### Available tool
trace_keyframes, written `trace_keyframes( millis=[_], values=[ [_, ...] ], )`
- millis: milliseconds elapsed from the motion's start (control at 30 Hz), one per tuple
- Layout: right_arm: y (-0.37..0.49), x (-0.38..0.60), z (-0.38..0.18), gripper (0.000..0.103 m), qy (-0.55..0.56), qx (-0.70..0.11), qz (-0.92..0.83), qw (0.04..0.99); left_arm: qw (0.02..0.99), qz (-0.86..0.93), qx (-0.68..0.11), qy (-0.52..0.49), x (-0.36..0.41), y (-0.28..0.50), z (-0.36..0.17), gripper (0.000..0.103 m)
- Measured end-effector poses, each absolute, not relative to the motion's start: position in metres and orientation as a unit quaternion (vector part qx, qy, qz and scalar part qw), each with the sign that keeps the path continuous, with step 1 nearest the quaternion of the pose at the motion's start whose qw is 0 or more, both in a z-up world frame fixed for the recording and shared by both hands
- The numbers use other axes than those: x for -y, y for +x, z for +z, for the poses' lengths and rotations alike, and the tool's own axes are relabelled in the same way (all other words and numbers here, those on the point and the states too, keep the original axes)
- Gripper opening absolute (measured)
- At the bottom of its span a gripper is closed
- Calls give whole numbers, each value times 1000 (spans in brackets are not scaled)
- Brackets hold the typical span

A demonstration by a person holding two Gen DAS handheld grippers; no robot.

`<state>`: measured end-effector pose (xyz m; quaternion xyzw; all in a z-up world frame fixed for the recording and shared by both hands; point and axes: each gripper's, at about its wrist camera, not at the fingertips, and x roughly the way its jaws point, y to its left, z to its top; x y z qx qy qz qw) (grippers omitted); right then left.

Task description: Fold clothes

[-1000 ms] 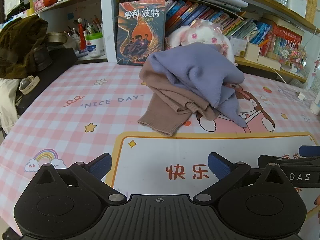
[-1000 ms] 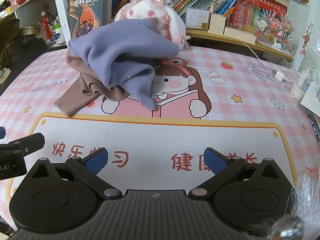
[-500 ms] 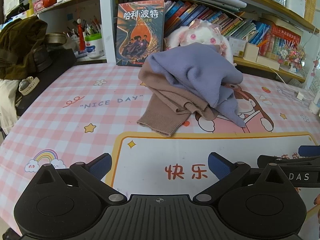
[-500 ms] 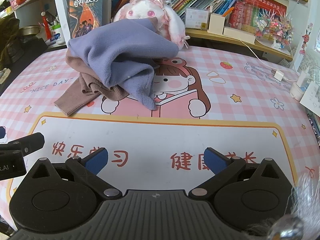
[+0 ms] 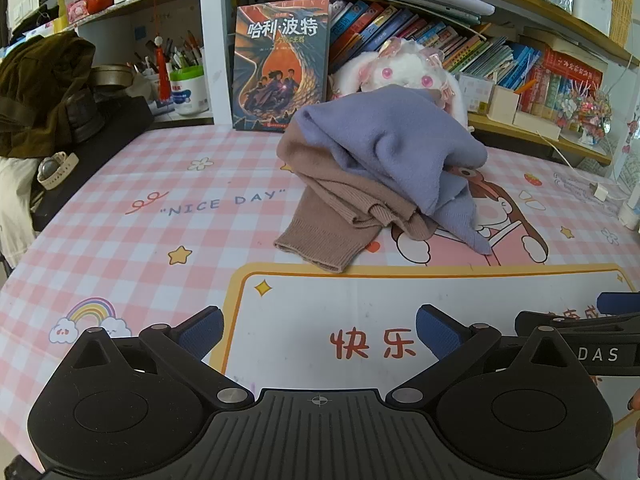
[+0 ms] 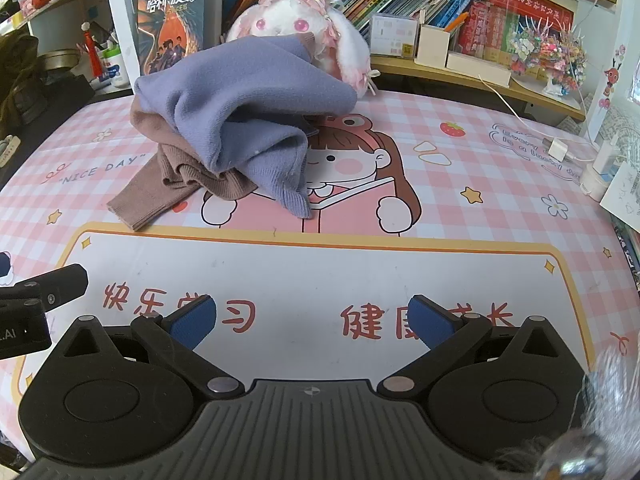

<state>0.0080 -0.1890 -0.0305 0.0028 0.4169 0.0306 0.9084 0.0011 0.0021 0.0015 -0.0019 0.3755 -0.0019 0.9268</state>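
Clothes (image 5: 384, 176) heaped well beyond both gaping tongs (image 5: 320, 328) (image 6: 312, 320).

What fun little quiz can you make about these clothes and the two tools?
1. True or false: the purple garment lies on top of the brown garment.
2. What toy sits behind the pile? A) plush bunny B) teddy bear C) doll
3. Fill in: both the left tool and the right tool are ____ and hold nothing.

Key: 1 true; 2 A; 3 open.
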Motion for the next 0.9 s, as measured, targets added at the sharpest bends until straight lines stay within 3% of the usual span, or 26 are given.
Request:
trace_keyframes(
  millis=[900],
  values=[
    [21, 198, -37, 103, 31, -430, 37, 902, 923, -17, -385, -11, -1, 12, -3, 103]
  ],
)
